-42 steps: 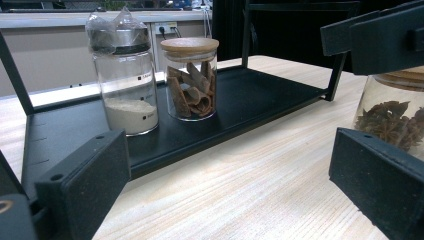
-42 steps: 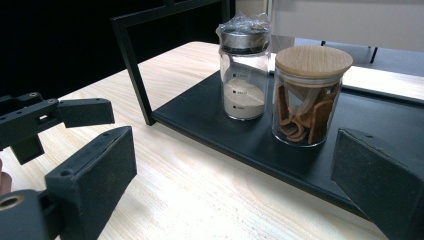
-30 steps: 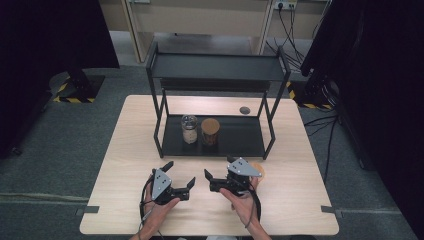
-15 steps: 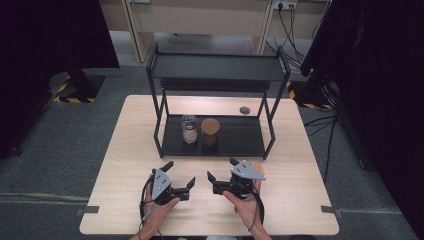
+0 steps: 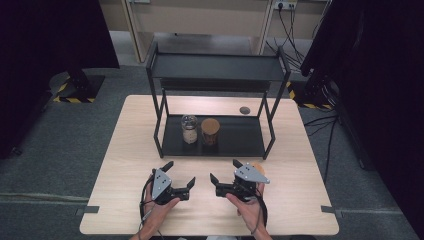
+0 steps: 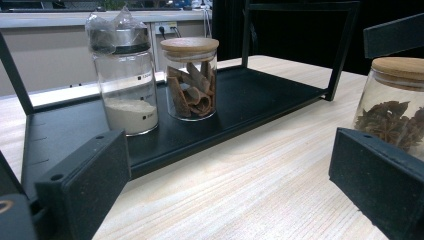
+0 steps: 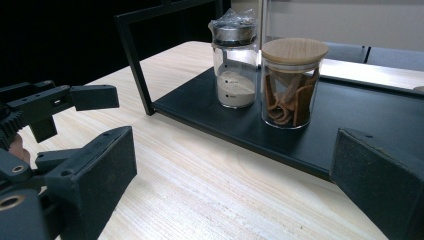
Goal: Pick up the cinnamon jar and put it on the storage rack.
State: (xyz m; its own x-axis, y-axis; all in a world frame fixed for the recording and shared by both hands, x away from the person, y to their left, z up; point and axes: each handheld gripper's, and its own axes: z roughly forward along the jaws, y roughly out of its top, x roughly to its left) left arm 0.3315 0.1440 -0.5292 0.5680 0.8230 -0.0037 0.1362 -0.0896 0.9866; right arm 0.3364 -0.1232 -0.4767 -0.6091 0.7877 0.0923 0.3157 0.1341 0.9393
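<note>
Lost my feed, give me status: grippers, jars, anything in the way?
Left gripper and right gripper open, empty. Star anise jar stands on the table beside the right gripper. Rack holds two jars. Nothing in the way.

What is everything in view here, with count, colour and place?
Table: one, light wood, centre.
Two-tier rack: one, black metal, far half of table.
Jar of white powder: one, clear glass, metal cap, lower shelf, left.
Jar of cinnamon bark: one, clear glass, wooden lid, lower shelf, beside the powder jar.
Jar of star anise: one, clear glass, wooden lid, on table in front of the rack, by the right gripper.
Small disc: one, dark, on table behind rack.
Left gripper: black, fingers open, empty.
Right gripper: black, fingers open, empty.
</note>
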